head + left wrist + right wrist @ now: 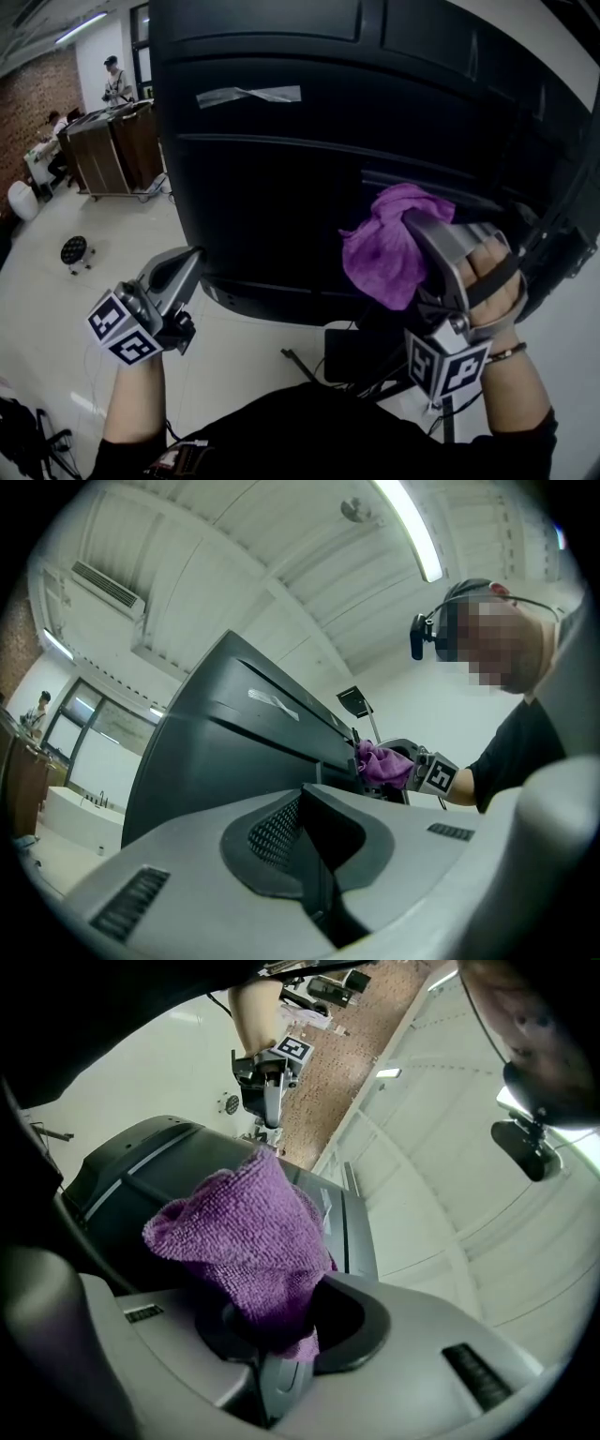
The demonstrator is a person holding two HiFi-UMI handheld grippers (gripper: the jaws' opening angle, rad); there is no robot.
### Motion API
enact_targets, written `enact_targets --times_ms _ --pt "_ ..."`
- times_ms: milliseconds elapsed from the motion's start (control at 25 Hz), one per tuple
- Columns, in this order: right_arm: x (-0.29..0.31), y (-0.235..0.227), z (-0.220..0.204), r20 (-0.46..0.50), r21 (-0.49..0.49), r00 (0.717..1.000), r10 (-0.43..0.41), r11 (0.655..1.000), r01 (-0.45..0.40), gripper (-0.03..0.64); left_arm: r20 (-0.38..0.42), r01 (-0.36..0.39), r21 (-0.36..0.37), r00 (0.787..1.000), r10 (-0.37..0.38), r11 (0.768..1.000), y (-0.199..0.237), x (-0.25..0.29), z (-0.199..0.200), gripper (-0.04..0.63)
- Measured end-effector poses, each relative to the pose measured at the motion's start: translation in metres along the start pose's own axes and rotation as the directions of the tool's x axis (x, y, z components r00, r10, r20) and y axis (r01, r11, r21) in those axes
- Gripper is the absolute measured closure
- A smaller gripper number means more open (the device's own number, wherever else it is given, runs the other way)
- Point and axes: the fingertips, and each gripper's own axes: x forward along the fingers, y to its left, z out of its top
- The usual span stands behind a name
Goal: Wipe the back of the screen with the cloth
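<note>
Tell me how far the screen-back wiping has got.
Done: the purple cloth is picked up, clamped in the right gripper. In hand: it is at the right part of the screen's black back; contact is unclear. Left: the wiping itself; no wiped trace shows. The left gripper is shut, empty.

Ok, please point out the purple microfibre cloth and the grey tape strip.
Purple microfibre cloth (384,248), head view, middle of the bunched fabric.
Grey tape strip (248,95), head view, centre of the strip.
</note>
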Motion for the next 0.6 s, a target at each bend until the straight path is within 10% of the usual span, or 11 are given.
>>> enact_targets --times_ms 440,600 --pt "-0.037 0.022 -0.061 -0.194 0.005 0.965 0.178 0.984 -0.180 0.526 -0.011 -0.017 -0.014 1.000 0.016 1.000 -0.033 0.010 -0.019 0.600" --pt "-0.045 0.013 -0.029 -0.088 0.109 0.986 0.145 0.985 -0.135 0.526 -0.009 -0.057 -0.024 0.998 0.056 0.998 -0.032 -0.002 -0.023 0.600"
